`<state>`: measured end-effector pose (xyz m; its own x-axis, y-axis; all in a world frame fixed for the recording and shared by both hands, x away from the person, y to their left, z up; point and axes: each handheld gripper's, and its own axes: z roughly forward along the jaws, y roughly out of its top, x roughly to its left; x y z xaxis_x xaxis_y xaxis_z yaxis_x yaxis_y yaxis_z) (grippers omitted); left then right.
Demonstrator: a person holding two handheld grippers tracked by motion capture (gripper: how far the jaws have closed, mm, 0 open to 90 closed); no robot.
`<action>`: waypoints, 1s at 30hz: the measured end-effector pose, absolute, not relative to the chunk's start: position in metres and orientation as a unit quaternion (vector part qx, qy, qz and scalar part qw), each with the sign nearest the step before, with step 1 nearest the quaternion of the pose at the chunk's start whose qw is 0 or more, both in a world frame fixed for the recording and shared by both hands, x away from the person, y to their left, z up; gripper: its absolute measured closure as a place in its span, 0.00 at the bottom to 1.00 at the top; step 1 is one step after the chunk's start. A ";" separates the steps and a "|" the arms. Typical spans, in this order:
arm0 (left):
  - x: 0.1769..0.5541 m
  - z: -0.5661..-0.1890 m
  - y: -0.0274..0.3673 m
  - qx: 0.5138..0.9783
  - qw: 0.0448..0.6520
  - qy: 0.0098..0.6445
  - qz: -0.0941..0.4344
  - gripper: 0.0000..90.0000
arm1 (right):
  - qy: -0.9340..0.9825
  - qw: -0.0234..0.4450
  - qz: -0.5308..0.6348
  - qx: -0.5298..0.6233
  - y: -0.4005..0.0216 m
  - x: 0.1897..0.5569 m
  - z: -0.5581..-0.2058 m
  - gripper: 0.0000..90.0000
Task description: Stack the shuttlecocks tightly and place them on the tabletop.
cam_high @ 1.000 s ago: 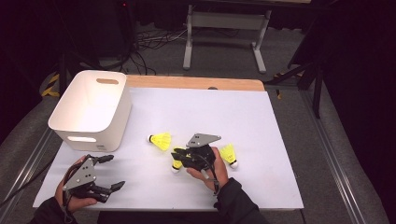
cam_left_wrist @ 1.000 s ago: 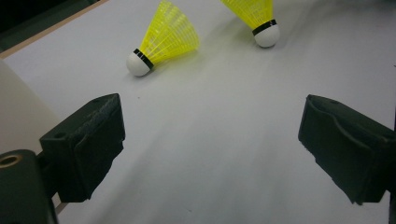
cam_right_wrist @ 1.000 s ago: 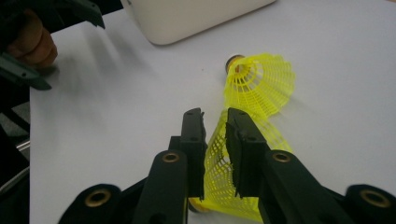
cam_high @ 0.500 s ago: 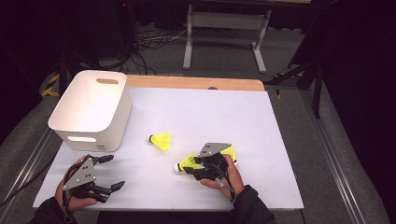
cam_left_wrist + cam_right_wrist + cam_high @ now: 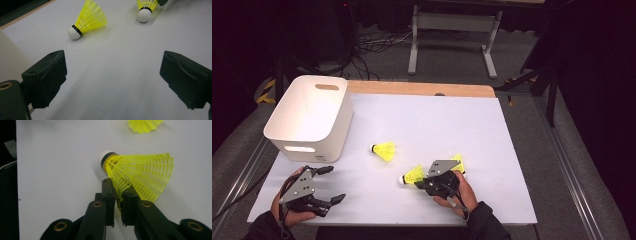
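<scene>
White bin (image 5: 309, 117) at table's (image 5: 492, 130) left, upright.

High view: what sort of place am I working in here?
Probably a lab or recording workspace, not a home: a wood-edged table under a white sheet, loose black cables on the grey floor behind it, and a grey metal stand against dark surroundings.

A table (image 5: 512, 150) covered by a white sheet is seen, with a bare wooden strip along its far edge. A white bin (image 5: 309, 117) is set beyond the left gripper's (image 5: 329, 185) spread jaws. Three yellow shuttlecocks are laid on the sheet: one (image 5: 384, 150) ahead of those jaws, one (image 5: 412, 176) pinched by its skirt between the right gripper's (image 5: 421, 183) jaws, one (image 5: 458, 162) just behind that gripper.
</scene>
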<state>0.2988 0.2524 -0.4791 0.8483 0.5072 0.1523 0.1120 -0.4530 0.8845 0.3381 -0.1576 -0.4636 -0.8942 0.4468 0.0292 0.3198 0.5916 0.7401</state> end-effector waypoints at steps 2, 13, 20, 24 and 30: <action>0.299 -0.479 0.253 0.828 0.488 0.188 0.202 0.09 | 0.890 0.082 0.397 0.210 -0.156 0.337 -0.463 0.98; 0.299 -0.479 0.252 0.827 0.489 0.188 0.203 0.09 | 0.879 0.114 0.415 0.206 -0.159 0.335 -0.455 1.00; 0.300 -0.479 0.252 0.828 0.489 0.191 0.199 0.09 | 0.871 0.136 0.422 0.209 -0.159 0.338 -0.452 1.00; 0.298 -0.478 0.252 0.827 0.490 0.188 0.204 0.09 | 0.868 0.147 0.424 0.214 -0.159 0.340 -0.452 1.00; 0.299 -0.479 0.252 0.826 0.491 0.190 0.202 0.09 | 0.859 0.163 0.431 0.222 -0.160 0.342 -0.448 1.00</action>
